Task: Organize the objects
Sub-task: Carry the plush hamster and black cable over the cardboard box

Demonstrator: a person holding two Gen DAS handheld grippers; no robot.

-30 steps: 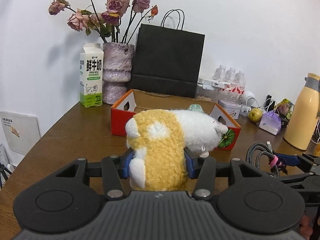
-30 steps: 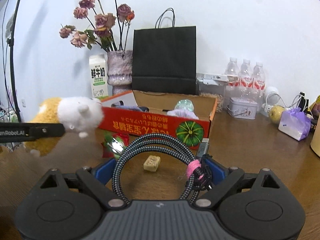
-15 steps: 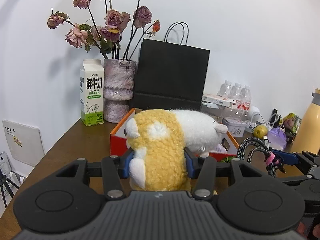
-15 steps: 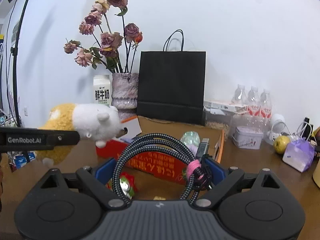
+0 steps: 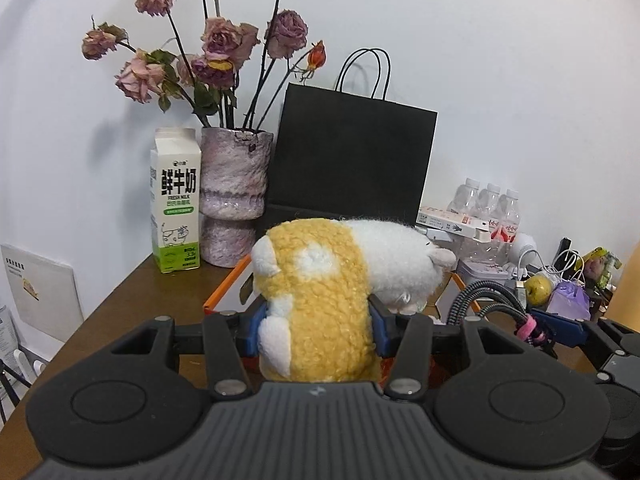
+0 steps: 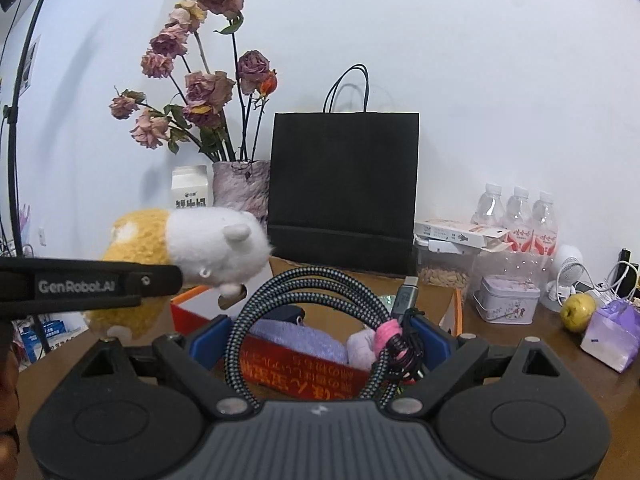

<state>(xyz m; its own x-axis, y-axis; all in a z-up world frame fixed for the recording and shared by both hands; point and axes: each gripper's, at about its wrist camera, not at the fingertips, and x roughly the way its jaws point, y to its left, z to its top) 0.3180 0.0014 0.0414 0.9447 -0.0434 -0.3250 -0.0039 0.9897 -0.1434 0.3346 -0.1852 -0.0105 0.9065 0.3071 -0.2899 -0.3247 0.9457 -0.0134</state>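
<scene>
My left gripper (image 5: pixel 316 330) is shut on a yellow and white plush toy (image 5: pixel 320 292), its blue pads pressing the yellow body on both sides. The toy hangs above the near left corner of the red and orange cardboard box (image 5: pixel 226 286). In the right wrist view the plush toy (image 6: pixel 208 248) shows at the left, above the box (image 6: pixel 304 370). My right gripper (image 6: pixel 320 336) is shut on a coiled braided cable (image 6: pixel 304 280) bound with a pink tie (image 6: pixel 386 330). The coil stands between the pads, over the box's front wall. A purple soft item (image 6: pixel 296 338) lies inside the box.
A black paper bag (image 6: pixel 344 188) stands behind the box, with a vase of dried roses (image 5: pixel 234 196) and a milk carton (image 5: pixel 176 208) to its left. Water bottles (image 6: pixel 520 220), a tin (image 6: pixel 506 298), a green fruit (image 6: pixel 576 306) and a purple pouch (image 6: pixel 612 334) crowd the right.
Both grippers have risen and moved forward toward the box with their loads. The box has sunk lower in both views and now lies just beneath the plush toy and the cable.
</scene>
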